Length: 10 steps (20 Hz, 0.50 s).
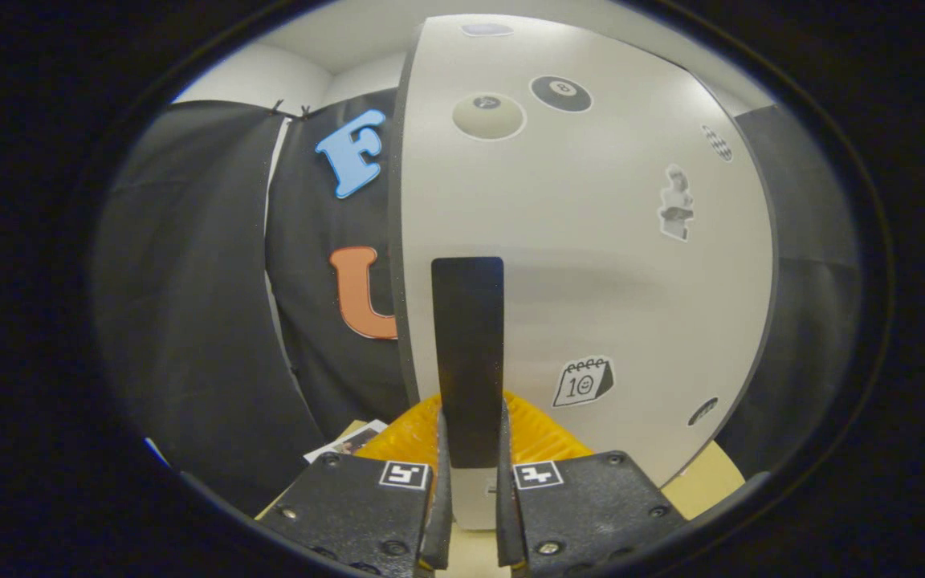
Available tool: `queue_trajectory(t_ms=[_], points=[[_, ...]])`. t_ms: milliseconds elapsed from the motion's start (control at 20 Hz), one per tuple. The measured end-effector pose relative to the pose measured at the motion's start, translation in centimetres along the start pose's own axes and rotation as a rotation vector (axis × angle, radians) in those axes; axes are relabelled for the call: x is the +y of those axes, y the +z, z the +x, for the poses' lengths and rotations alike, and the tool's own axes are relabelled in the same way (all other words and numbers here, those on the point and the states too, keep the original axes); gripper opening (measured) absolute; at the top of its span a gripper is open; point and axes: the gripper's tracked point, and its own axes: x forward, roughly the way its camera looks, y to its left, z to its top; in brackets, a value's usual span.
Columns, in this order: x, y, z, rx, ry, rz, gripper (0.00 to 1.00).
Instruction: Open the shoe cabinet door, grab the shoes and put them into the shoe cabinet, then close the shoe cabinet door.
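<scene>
The white shoe cabinet door (pixel 591 241) stands right in front of me, dotted with stickers. A long black vertical handle (pixel 468 353) juts out from it. My gripper (pixel 469 466) sits at the lower end of that handle, with one finger pressing on each side of it. The pads (pixel 440 449) hug the handle's bottom part. The door's left edge (pixel 398 241) shows as a dark line against the booth wall. The cabinet's inside is hidden.
Black cloth of the booth wall (pixel 189 305) hangs to the left and right of the cabinet. A tan surface (pixel 703 486) lies below the door. A printed card (pixel 348 441) lies on it to the left of the fingers.
</scene>
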Motion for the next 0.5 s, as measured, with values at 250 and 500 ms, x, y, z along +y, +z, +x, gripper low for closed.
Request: queue_trajectory(t_ms=[250, 500], points=[[-1.2, -0.8, -5.0, 0.003, 0.055, -0.019, 0.23], [-3.3, -1.5, -11.0, 0.008, 0.088, -0.035, 0.22]])
